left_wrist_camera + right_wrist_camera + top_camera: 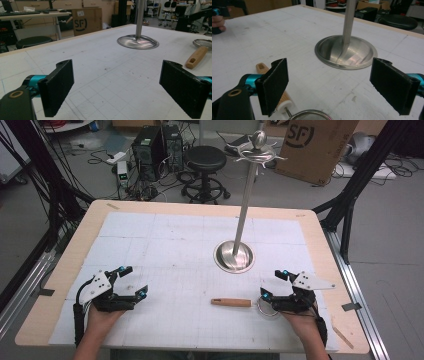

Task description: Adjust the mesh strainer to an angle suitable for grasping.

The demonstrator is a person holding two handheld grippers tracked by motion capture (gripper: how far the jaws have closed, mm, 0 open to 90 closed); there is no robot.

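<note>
Bench clutter is lacking; both hand-held grippers are being held wide open, empty. Strainer, at the right one's 6 o'clock, is judged light, best gripped by its stiff wooden handle.

Tan wooden handle, silver stand, white mat (gridded).

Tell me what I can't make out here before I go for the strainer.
- Strainer bowl: in the high view the right gripper covers most of it; the right gripper view's bottom edge cuts it off.
- Wooden handle: partly behind that gripper's near fingers in its own view.
- Metal stand top hooks: small and blurred in the high view; cut off in both gripper views.
</note>
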